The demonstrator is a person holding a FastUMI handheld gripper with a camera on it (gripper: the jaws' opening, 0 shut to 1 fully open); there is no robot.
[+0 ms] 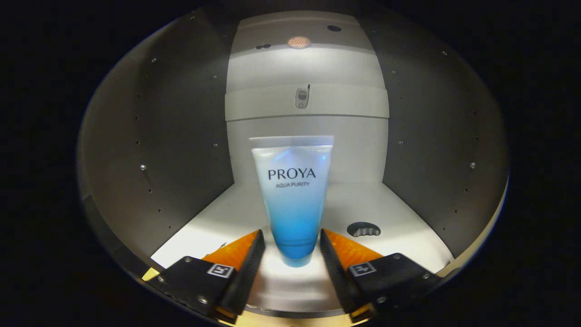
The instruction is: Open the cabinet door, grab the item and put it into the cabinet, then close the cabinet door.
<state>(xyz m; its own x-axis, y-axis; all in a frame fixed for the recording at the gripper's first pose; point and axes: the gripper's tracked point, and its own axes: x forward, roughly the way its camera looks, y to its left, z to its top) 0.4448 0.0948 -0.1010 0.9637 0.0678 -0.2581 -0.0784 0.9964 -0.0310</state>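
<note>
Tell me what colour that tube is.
Frosted white fading to blue at its cap end, seen in the gripper view: tube.

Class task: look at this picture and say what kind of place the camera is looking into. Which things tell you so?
Most likely the inside of a cabinet: a white floor, dark side walls dotted with shelf-pin holes, and a pale back panel. A blue-and-white tube stands inside, between the open gripper fingertips.

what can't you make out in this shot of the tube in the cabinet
- Tube base, gripper view: blurred between the fingers, so whether it stands on the cabinet floor or has any gap to the fingers cannot be told.
- Small fitting on the back panel: too small to identify.
- Dark cut-out in the floor: its depth is hidden in shadow.
- Gripper: open.
</note>
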